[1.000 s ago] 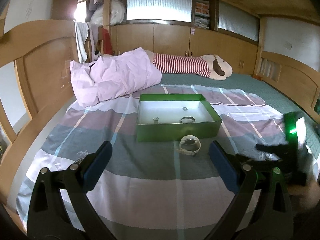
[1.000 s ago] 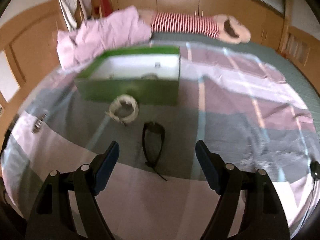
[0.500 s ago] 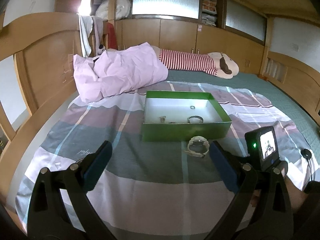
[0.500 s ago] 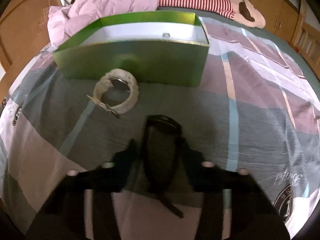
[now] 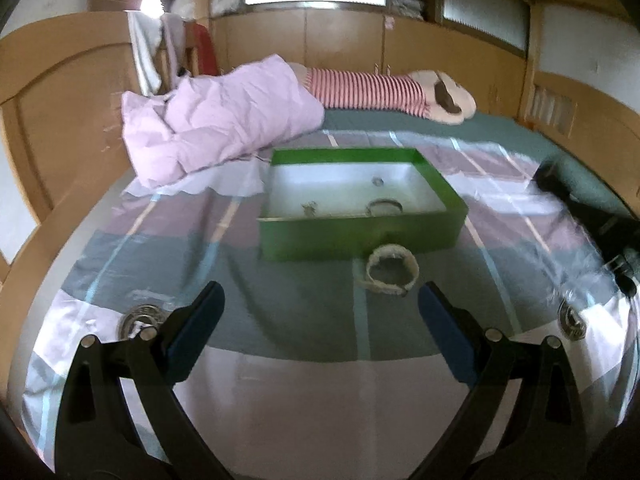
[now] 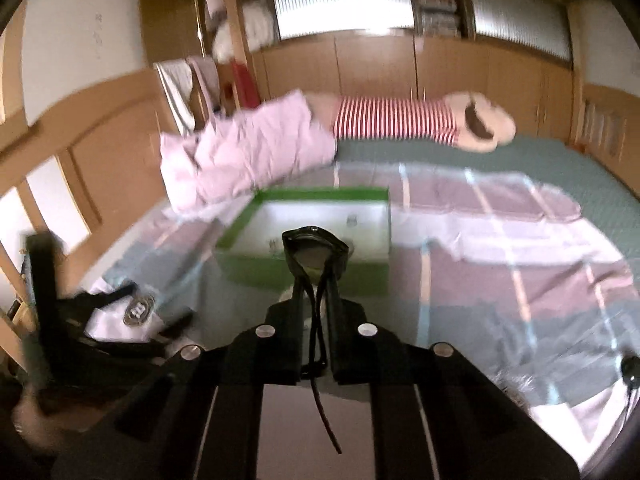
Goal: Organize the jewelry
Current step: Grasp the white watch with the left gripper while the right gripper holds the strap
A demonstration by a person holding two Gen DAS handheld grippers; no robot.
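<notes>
Black watch [image 6: 314, 258] hangs clamped by its strap in the right gripper [image 6: 314, 320], lifted in front of the green box [image 6: 304, 240]. Next it likely needs carrying over the rim and releasing. Left gripper [image 5: 320, 320] hovers with fingers apart near the white watch [image 5: 392, 274] on the bedspread [image 5: 280, 320].

left claw [image 5: 319, 332] wide open, low, right claw [image 6: 315, 354] clamped, raised
</notes>
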